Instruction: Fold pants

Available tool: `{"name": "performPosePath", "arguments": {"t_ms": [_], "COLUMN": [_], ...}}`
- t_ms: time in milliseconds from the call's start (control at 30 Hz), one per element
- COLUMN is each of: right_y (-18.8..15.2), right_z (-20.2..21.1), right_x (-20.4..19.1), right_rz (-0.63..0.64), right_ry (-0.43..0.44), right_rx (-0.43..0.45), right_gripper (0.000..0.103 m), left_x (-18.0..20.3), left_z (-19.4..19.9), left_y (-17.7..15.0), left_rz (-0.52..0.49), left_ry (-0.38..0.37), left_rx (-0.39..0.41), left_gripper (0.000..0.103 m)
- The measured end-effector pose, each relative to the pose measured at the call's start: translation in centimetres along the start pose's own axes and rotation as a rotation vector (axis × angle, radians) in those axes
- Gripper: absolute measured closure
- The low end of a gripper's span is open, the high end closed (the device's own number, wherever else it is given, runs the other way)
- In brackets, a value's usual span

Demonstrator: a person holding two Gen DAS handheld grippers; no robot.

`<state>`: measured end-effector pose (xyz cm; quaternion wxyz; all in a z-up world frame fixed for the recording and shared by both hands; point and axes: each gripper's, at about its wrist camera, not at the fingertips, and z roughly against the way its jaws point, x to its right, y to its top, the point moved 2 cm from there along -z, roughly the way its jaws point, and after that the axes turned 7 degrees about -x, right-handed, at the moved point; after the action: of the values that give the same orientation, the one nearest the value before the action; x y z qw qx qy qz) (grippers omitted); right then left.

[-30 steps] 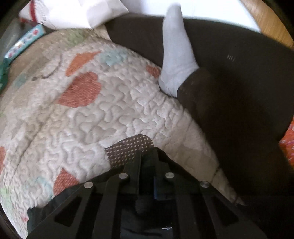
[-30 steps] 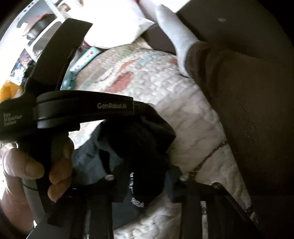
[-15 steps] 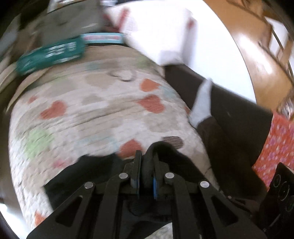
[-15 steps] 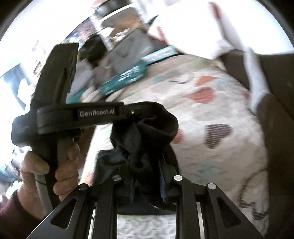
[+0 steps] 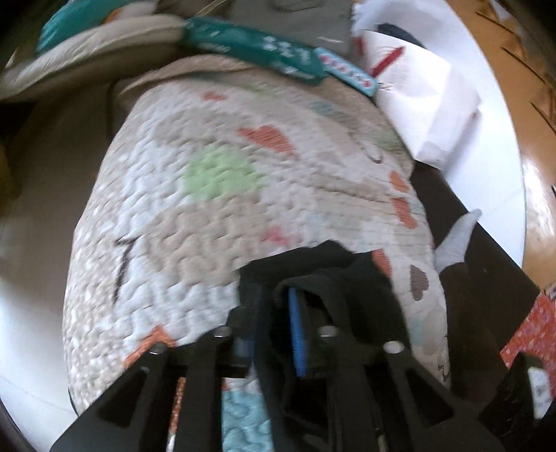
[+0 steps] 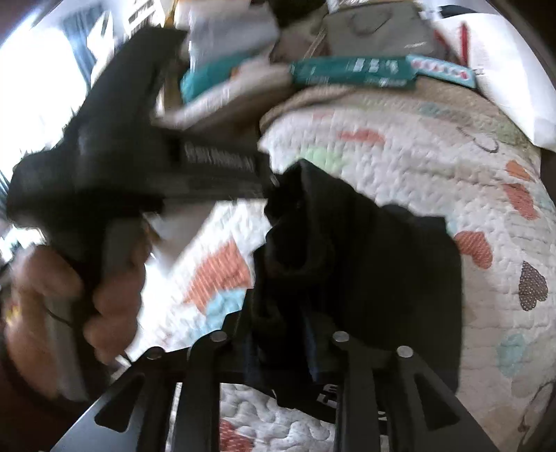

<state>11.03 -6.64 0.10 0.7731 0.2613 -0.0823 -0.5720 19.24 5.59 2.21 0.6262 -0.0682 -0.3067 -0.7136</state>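
Note:
The black pants hang bunched above a quilted bedspread with heart patches. My right gripper is shut on a fold of the pants near the bottom of its view. My left gripper is shut on another fold of the same pants, its blue pad showing beside the cloth. The left gripper also shows in the right wrist view, held by a hand at the left, its tip pinching the pants. The lower part of the pants is hidden behind the fingers.
A teal box and grey items lie at the quilt's far edge. A white bag sits at the upper right. A leg in a grey sock and dark trousers lies along the right side. Wooden floor lies beyond.
Both grippers have swung left across the quilt with the pants still held. The sock and leg have shifted to the right edge of the views. The pants hang more spread out now.

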Motion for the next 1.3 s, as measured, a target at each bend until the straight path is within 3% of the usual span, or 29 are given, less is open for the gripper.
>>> {"name": "performPosePath", "arguments": {"t_ms": [33,67,100,200,333,433,567,700,833,1033,1133,1300], "right_y": [-0.3,-0.7,-0.9,-1.4,-1.6,-1.0,1.3,4.7,7.2,9.0,9.3,10.0], "right_z": [-0.4,-0.6,-0.4,1.4,5.2,7.7,8.1,5.3,1.3,-5.1,-6.3,-3.1], "right_x": [-0.1,-0.2,-0.1,-0.1,1.2,3.5,6.0,5.5,4.0,2.5,2.2,3.5], "right_rz": [0.005,0.004,0.002,0.008,0.004,-0.053,-0.118,-0.1,-0.06,0.006,0.032,0.006], "right_ry": [0.007,0.022,0.032,0.087,0.139,0.109,0.053,0.088,0.058,-0.113,-0.144,-0.094], "right_rx": [-0.016,-0.026,-0.024,-0.013,0.027,0.092,0.118,0.043,-0.062,-0.202,-0.226,-0.135], "right_gripper": [0.063,0.054,0.045,0.035,0.034,0.034,0.037,0.038,0.039,0.039,0.039,0.039], "left_x": [-0.5,-0.9,-1.4,-3.1,-4.1,-2.9,-1.3,-1.2,-2.1,-1.5,-1.7,-2.5], "left_z": [0.3,0.7,1.3,2.7,5.0,6.7,5.4,1.1,-0.3,-0.9,-0.7,0.6], "left_y": [-0.1,-0.3,-0.7,-1.8,-3.5,-4.9,-6.9,-8.6,-9.8,-10.3,-10.3,-9.9], "left_rz": [0.011,0.018,0.036,0.116,0.212,0.281,0.347,0.342,0.321,0.229,0.231,0.294], "left_ry": [0.01,0.018,0.032,0.064,0.107,0.107,0.135,0.226,0.303,0.396,0.376,0.265], "left_rx": [-0.001,0.007,0.023,0.053,0.125,0.182,0.158,0.022,-0.024,-0.06,-0.062,-0.01], "left_gripper": [0.062,0.057,0.057,0.057,0.057,0.057,0.057,0.06,0.061,0.064,0.064,0.064]}}
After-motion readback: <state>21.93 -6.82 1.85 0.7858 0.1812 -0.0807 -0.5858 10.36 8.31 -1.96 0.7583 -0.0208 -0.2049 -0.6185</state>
